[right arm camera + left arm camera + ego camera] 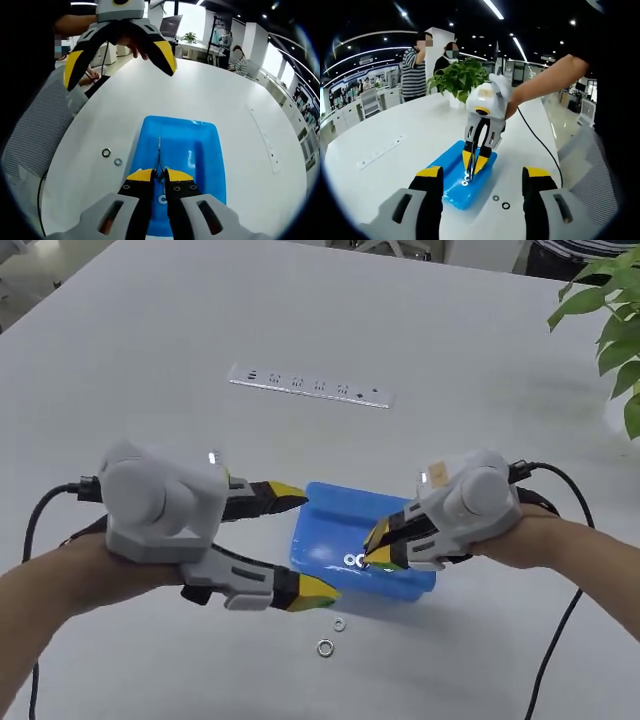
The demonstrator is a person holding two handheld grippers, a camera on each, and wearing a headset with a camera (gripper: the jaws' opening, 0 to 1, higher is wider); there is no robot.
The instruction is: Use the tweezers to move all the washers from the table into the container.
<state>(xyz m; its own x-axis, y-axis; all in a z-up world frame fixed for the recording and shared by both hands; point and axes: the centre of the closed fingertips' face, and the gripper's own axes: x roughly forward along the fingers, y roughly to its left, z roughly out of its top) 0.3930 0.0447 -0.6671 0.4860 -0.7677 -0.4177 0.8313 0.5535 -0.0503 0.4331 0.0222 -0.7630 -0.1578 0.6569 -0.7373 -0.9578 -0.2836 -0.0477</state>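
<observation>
Where the white table [150, 340] lies nearest the person, two washers [325, 647] rest just outside the blue container [330, 498]; the left gripper [312, 543] gapes beside them, the right gripper [378, 545] pinches tweezers [159, 155] over the container, a power strip [310, 386] and plant [610, 310] beyond.

Tweezers [470, 170] were gripped by the right gripper [474, 162] above the blue container [455, 192]; two washers [506, 205] were seen on the tabletop [420, 130] beside it.

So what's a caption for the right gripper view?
Right hand-held gripper holds tweezers over blue container; two washers lie on table.
</observation>
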